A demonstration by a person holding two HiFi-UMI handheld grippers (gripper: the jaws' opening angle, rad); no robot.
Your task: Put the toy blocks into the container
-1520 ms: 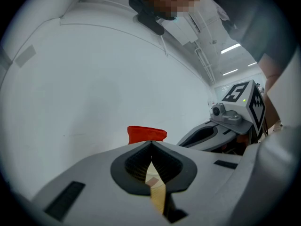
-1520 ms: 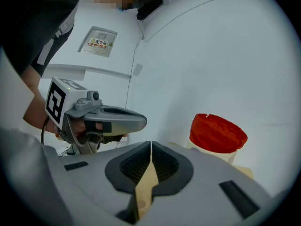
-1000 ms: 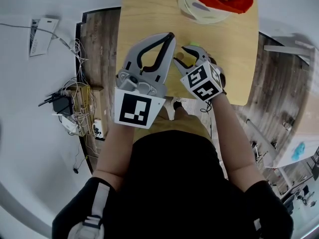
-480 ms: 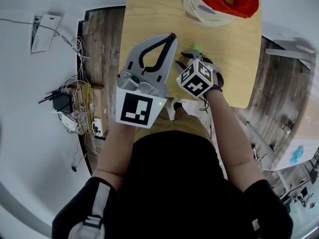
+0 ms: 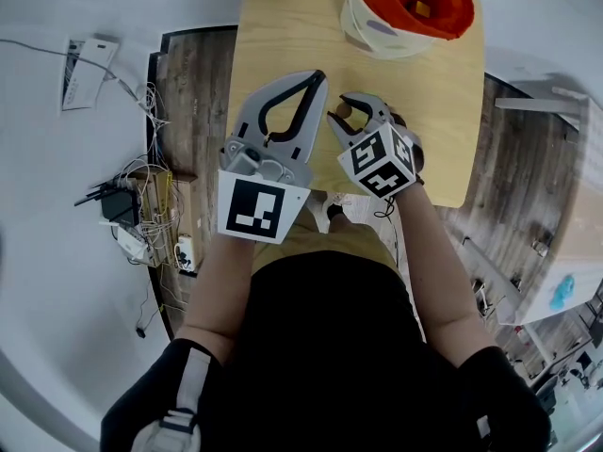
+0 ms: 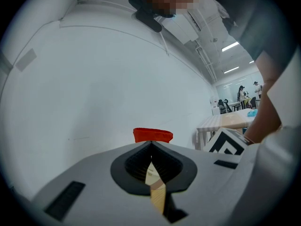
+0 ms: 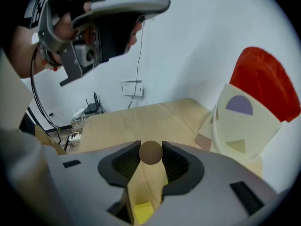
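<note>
We see the right gripper [image 7: 151, 149] clenched on a brown ball block [image 7: 151, 154], pinched at the jaw tips; its jaws have just been closing. The container [image 7: 240, 126] stands ahead and to the right of that gripper, well apart, on the desk [image 5: 283, 26]. A yellow block [image 7: 141, 212] shows below the gripper, behind the ball. The left gripper [image 6: 150, 145] is just beside it, jaws together, nothing between.
</note>
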